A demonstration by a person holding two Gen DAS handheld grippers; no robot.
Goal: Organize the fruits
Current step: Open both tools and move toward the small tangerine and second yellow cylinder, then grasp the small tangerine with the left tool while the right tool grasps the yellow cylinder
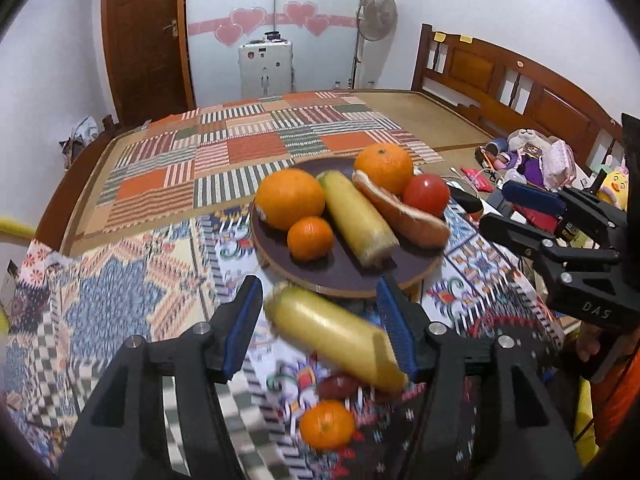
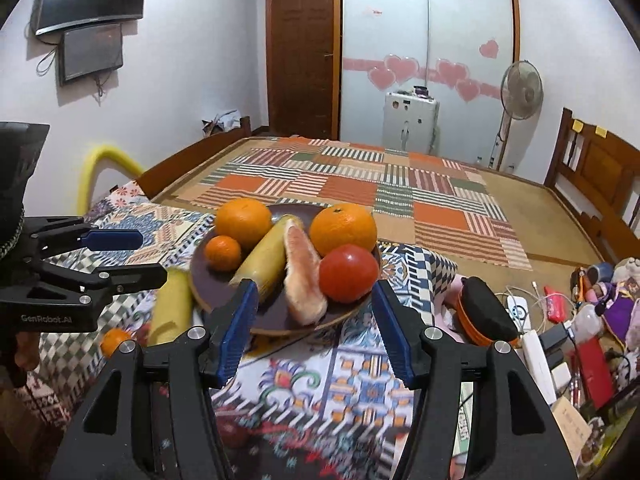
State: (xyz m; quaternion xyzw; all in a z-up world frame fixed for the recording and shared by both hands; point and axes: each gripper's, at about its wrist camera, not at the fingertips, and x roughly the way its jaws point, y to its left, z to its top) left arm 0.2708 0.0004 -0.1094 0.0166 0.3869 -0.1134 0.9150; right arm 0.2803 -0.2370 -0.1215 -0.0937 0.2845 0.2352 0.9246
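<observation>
Here we find most of the produce gathered on the dark round plate [image 1: 400,276]: a large orange [image 1: 290,199], a second orange [image 1: 384,167], a small mandarin [image 1: 310,239], a tomato [image 1: 426,194], a yellow corn cob [image 1: 358,218] and a pale pink wedge that looks like a grapefruit segment [image 2: 302,276], all packed close so they sit together rather than scattered. The plate rests on a patterned cloth [image 1: 120,300] spread over the bed. A second corn cob [image 1: 336,334] lies outside the plate, just beside its near rim, with another small mandarin [image 1: 327,424] and a reddish item we cannot identify nearer us; these, we judge, remain to be collected. Our left gripper [image 1: 320,320] tilts downward with its blue-padded fingers [image 1: 242,324] at a moderate spread on either side of that loose cob, though blur keeps us from saying whether a pad touches it. Our right gripper [image 2: 314,326] also angles down toward the plate, its fingers [image 2: 234,328] moderately parted and holding nothing, framing the plate's near edge.
</observation>
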